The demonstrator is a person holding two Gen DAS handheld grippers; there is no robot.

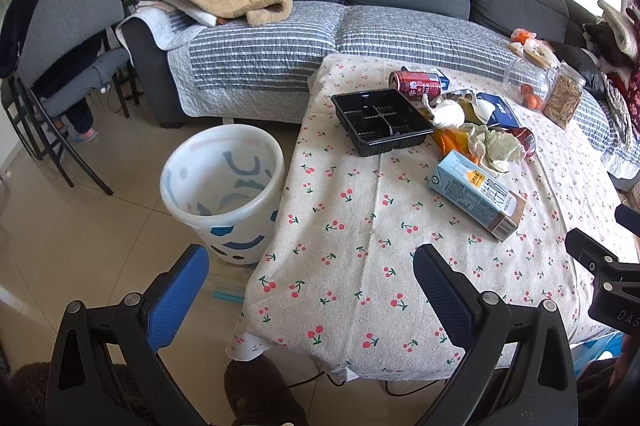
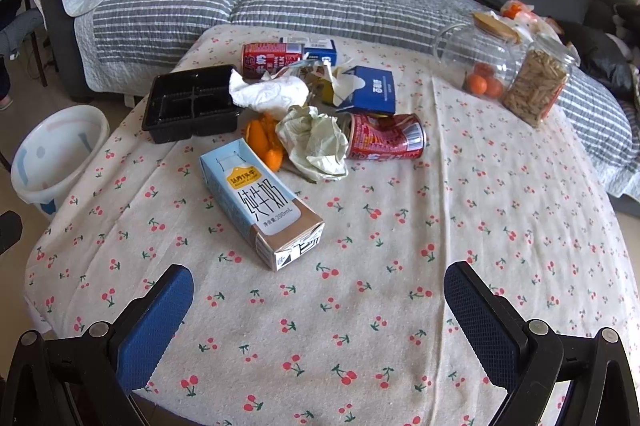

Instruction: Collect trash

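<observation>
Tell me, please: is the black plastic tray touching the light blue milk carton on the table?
Apart. In the right wrist view, a strip of bare cherry-print tablecloth runs between the black tray and the top end of the milk carton.

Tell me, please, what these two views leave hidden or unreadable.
- Trash bin floor: left wrist view, its own wall hides it.
- Yellow packet: right wrist view, crumpled tissue and blue box cover it.
- Back carton: red can hides its left end.
- Milk carton contents: sealed.
</observation>
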